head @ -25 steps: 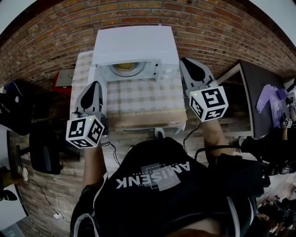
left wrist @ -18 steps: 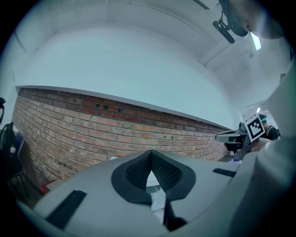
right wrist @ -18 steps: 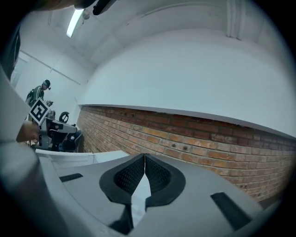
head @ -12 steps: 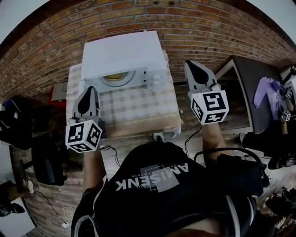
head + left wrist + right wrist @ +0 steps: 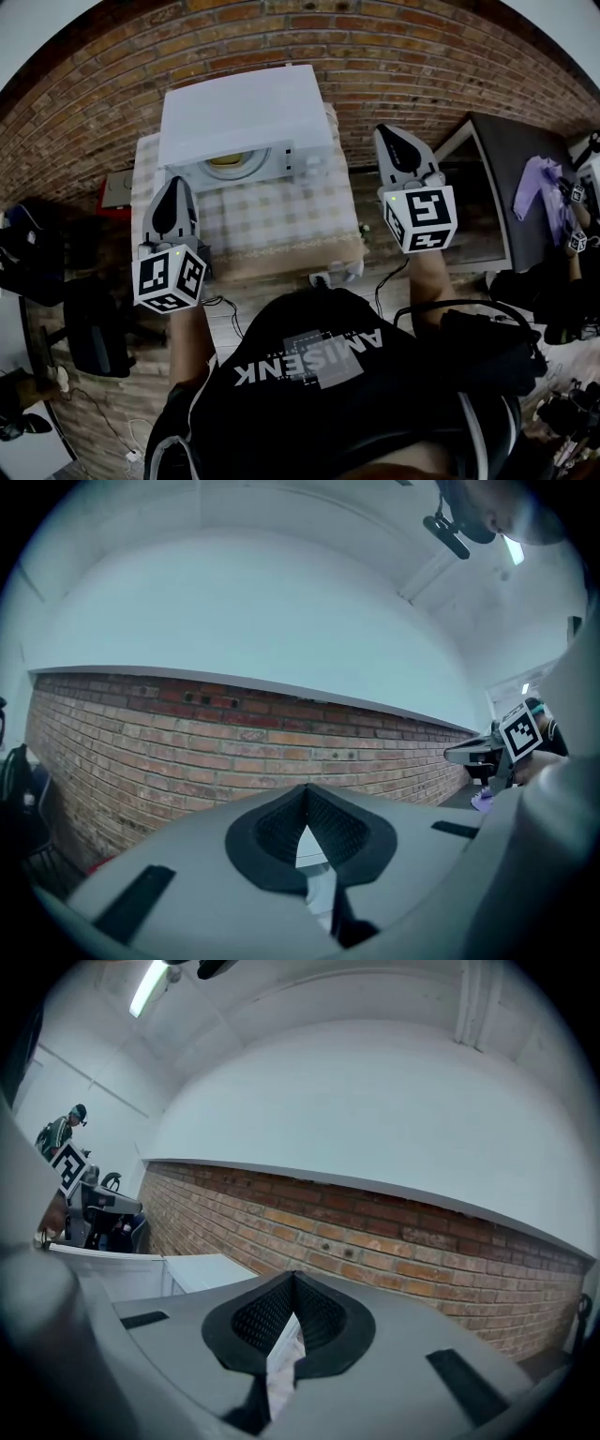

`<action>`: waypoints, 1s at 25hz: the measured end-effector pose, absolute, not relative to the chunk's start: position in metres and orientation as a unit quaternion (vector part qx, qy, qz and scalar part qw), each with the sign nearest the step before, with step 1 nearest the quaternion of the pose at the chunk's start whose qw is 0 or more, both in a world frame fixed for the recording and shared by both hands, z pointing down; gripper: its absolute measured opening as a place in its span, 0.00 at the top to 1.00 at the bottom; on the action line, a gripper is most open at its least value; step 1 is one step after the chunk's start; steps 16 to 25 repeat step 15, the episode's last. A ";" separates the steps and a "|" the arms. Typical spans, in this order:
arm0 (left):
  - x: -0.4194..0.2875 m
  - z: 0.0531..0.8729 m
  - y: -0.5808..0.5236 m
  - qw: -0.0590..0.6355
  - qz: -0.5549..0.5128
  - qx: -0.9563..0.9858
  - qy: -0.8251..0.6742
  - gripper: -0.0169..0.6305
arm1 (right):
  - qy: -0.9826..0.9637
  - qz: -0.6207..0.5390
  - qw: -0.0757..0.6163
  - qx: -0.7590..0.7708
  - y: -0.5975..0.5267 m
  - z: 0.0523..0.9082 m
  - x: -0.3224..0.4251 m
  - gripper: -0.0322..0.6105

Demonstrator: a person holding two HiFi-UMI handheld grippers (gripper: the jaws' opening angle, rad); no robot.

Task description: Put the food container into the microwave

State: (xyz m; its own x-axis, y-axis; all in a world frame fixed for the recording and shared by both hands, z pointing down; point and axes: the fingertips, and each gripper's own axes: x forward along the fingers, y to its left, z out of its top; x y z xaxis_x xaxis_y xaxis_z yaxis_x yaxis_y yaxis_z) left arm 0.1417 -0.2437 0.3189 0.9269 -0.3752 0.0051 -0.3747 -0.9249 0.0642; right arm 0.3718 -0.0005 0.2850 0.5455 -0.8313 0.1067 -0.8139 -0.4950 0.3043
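Food container (image 5: 228, 161), apparently the yellowish shape inside the open white microwave (image 5: 239, 108) on the checked tablecloth (image 5: 281, 211), though too small for certainty. Left gripper (image 5: 174, 183) and right gripper (image 5: 388, 133) level at either side, jaws together, holding nothing. Possible trouble: cavity left open, or a careless sweep bumping the microwave and jolting its contents.

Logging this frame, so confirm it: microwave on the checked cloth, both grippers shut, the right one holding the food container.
Wrong in one respect: the right gripper holds nothing; the right gripper view shows its jaws together, empty. The rest stands: the microwave is on the checked cloth, and the left gripper is shut too.
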 end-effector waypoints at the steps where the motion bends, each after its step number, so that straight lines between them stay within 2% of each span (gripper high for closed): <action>1: 0.142 0.318 -0.243 0.030 -0.005 0.981 -0.192 0.95 | -0.476 -0.025 0.158 0.865 0.000 0.286 0.373 0.89; 8: 0.137 0.319 -0.246 0.056 -0.009 0.979 -0.196 0.95 | -0.482 -0.025 0.133 0.865 -0.002 0.279 0.375 0.89; 25: 0.136 0.318 -0.246 0.056 -0.013 0.978 -0.202 0.95 | -0.480 -0.024 0.128 0.867 0.000 0.279 0.376 0.89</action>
